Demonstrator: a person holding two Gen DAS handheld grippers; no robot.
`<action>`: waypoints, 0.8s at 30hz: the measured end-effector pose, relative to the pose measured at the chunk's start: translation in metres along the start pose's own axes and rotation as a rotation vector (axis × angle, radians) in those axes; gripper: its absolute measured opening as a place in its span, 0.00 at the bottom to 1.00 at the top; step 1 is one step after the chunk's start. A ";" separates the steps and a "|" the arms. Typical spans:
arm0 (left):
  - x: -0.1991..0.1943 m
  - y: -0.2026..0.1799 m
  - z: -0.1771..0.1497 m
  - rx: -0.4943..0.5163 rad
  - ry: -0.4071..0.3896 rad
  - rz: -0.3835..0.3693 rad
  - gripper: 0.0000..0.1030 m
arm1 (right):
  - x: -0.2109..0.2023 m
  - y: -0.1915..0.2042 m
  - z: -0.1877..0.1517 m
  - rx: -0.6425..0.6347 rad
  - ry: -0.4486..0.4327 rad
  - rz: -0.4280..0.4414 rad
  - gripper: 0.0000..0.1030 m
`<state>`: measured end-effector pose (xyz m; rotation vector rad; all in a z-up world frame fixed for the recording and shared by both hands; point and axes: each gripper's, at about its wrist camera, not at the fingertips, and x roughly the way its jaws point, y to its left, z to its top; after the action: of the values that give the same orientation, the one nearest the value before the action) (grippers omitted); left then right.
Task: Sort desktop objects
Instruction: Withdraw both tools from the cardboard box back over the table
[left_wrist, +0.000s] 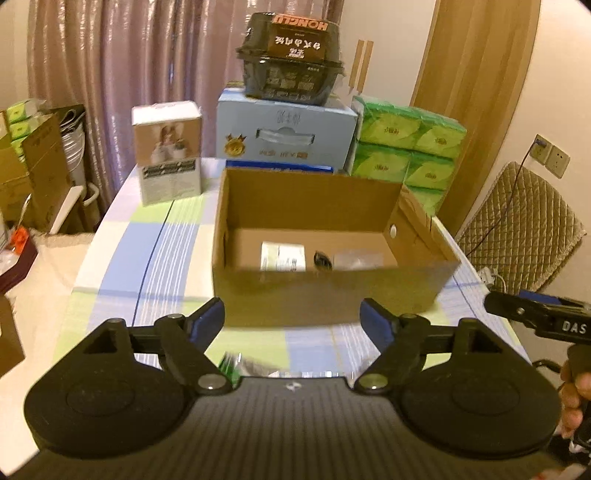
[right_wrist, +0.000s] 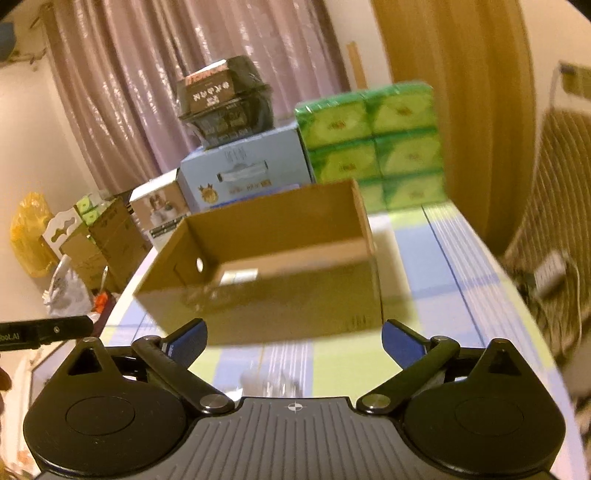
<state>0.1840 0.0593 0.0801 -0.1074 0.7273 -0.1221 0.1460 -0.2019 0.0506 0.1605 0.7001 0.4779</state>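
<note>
Open cardboard box (left_wrist: 325, 258) in the middle of the checked tablecloth (left_wrist: 155, 266), top flaps gone, holding a white labelled packet (left_wrist: 282, 255), a small dark item (left_wrist: 322, 259) and a clear wrapped piece (left_wrist: 356, 258) on its floor, all a bit blurred. Just in front of the box, left gripper (left_wrist: 293, 317) with blue pads spread wide and nothing between them, only cloth below; a green-and-white scrap (left_wrist: 231, 363) half hidden under its body, too smeared to name. To the right in that view, right gripper (right_wrist: 293, 338) likewise wide apart and empty, facing the box's near wall (right_wrist: 266, 306), with a hand (left_wrist: 574, 398) on its grip at the frame edge. Behind the box: a blue carton (left_wrist: 284, 133) bearing a dark plastic tub (left_wrist: 291, 59), a small white-and-tan box (left_wrist: 168, 151) to its left, stacked green tissue packs (left_wrist: 406, 147) to its right. Beyond, a pink curtain (left_wrist: 147, 66), a wooden door (left_wrist: 480, 92), a quilted chair back (left_wrist: 517, 229)
</note>
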 end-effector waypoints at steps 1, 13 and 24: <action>-0.006 0.000 -0.008 -0.004 0.006 0.003 0.76 | -0.007 -0.002 -0.008 0.019 0.007 -0.001 0.96; -0.052 -0.008 -0.092 -0.064 0.056 0.009 0.80 | -0.071 -0.017 -0.075 0.037 0.057 -0.039 0.96; -0.067 -0.013 -0.129 -0.047 0.097 0.012 0.80 | -0.086 -0.017 -0.098 0.024 0.081 -0.043 0.96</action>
<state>0.0471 0.0488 0.0299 -0.1427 0.8273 -0.0997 0.0312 -0.2590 0.0207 0.1492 0.7875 0.4369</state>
